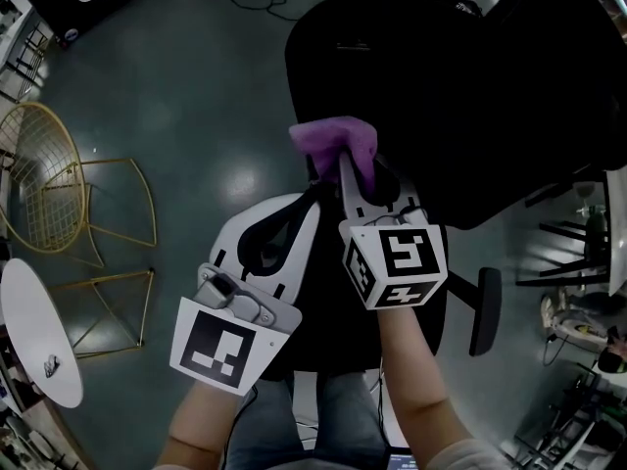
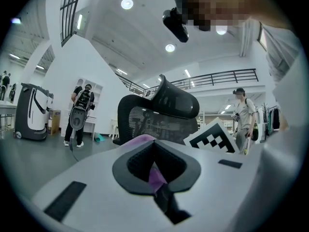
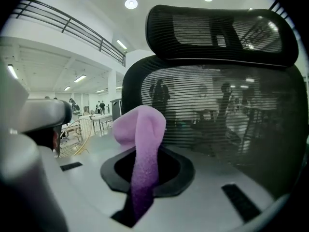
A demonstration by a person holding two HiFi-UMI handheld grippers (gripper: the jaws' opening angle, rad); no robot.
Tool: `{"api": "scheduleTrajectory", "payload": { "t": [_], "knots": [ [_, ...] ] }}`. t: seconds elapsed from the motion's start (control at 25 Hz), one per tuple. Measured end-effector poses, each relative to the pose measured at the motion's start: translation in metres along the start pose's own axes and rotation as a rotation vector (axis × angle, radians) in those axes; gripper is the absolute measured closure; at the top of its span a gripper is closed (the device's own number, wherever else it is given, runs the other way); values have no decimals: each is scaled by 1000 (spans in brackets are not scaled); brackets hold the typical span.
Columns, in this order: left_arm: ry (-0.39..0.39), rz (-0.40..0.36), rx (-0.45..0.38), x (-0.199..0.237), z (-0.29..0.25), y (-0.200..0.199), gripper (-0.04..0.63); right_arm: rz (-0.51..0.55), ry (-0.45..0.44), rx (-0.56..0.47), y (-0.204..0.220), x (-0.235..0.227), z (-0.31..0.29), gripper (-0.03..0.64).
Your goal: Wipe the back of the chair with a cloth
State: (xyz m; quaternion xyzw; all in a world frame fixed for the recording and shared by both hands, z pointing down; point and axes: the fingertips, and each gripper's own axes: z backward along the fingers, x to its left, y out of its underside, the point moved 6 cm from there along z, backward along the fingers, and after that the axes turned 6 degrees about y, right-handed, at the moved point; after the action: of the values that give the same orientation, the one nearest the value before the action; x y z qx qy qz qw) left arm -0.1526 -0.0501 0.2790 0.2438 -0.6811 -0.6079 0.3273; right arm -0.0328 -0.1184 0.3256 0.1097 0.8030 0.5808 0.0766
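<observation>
A black mesh office chair back [image 1: 470, 96] fills the upper right of the head view; in the right gripper view the chair back [image 3: 217, 115] and its headrest [image 3: 217, 30] stand close in front. My right gripper [image 1: 351, 160] is shut on a purple cloth [image 1: 335, 140], which bunches at the jaw tips by the chair's edge. The cloth [image 3: 142, 144] runs up between the right gripper [image 3: 145, 153] jaws. My left gripper [image 1: 309, 204] lies just left of it, jaws together with nothing seen clamped; in its view the left gripper [image 2: 154, 146] faces the chair [image 2: 159, 115], with purple cloth [image 2: 142, 139] showing past the tips.
Gold wire chairs [image 1: 59, 179] and a white round table [image 1: 39, 331] stand on the grey floor at the left. A chair armrest [image 1: 485, 311] sticks out at lower right. People [image 2: 79, 112] [image 2: 244, 112] and a white machine [image 2: 31, 112] stand far off.
</observation>
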Motion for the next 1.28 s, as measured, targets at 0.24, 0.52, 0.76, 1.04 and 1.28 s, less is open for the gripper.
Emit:
{"api": "scheduleTrajectory", "payload": {
  "t": [0.24, 0.52, 0.76, 1.04, 1.28],
  "knots": [
    [14, 4, -5, -17, -15, -1, 583, -25, 44, -1, -1, -35, 10, 565],
    [32, 6, 1, -40, -35, 2, 583, -58, 95, 4, 4, -79, 21, 565],
    [45, 11, 1, -58, -55, 6, 583, -75, 133, 11, 12, -115, 32, 565],
    [74, 13, 6, -83, -83, 12, 583, -77, 173, 18, 20, -154, 47, 565],
    [100, 16, 8, -100, -108, 15, 583, -81, 199, 20, 25, -183, 56, 565]
  ]
}}
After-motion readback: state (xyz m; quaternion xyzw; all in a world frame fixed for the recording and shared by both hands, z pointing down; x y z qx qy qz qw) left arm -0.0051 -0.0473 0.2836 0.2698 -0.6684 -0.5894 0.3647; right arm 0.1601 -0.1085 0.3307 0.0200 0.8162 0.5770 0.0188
